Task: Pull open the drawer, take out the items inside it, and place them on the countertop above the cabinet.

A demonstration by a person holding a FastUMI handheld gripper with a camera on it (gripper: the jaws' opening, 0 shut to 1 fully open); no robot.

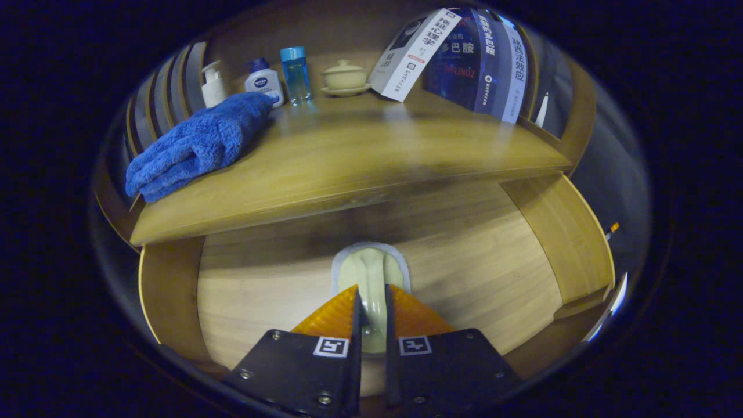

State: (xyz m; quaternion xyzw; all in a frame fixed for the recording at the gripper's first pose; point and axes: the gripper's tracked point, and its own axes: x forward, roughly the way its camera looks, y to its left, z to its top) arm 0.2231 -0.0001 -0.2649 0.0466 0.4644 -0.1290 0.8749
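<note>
The drawer [464, 255] is seen pulled open below the counter [348, 162], its pale, smooth wooden floor exposed. The gripper [371, 316] is lowered into it, fingers drawn narrow and pressed on either side of a cream, glossy, rounded item [370, 276] resting on a thin grey-white pad [342, 258], apparently gripped for lifting out. Up on the counter, a plush blue towel [194, 145] is laid, room being left beside it.

Gripper [371, 316] cam looks fwd/down, close into open drawer [261, 290], countertop [360, 151] beyond.
</note>
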